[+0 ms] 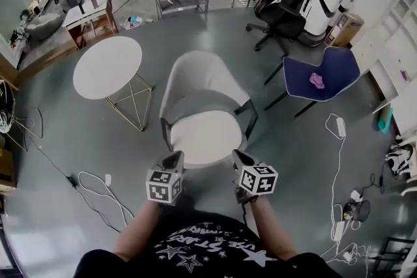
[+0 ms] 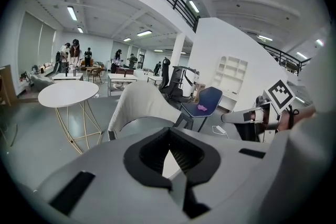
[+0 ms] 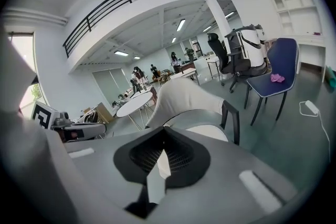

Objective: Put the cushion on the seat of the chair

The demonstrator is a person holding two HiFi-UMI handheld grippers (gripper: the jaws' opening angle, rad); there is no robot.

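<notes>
Cushion is seen lying flat on the seat of the chair. It is white and rounded, fills the seat between the armrests, and has its front edge toward the person. Placement is judged done or nearly so. The step in hand is judged to be the pull-away, or a last check of fit.

Left gripper and right gripper are held just off the cushion's front edge, at 7 and 5 o'clock of it in the head view. Whether they touch it cannot be told from that view. Both pairs of jaws are seen closed, pads together, with nothing clamped. In each gripper view only a sliver of white cushion is seen past the pads. From each gripper the cushion lies near, at 12 o'clock.

To do this well, the grippers should be drawn straight back toward 6 o'clock and kept above the front edge. That way the cushion is not snagged or dragged off the seat. The rear edge should be checked as tucked against the backrest, and the cushion as centred. If it sits skewed, a nudge with closed jaws from the front edge toward 12 o'clock is judged enough.

Round table stands at 10 o'clock of the chair and blue chair at 2 o'clock, both apart from it.
</notes>
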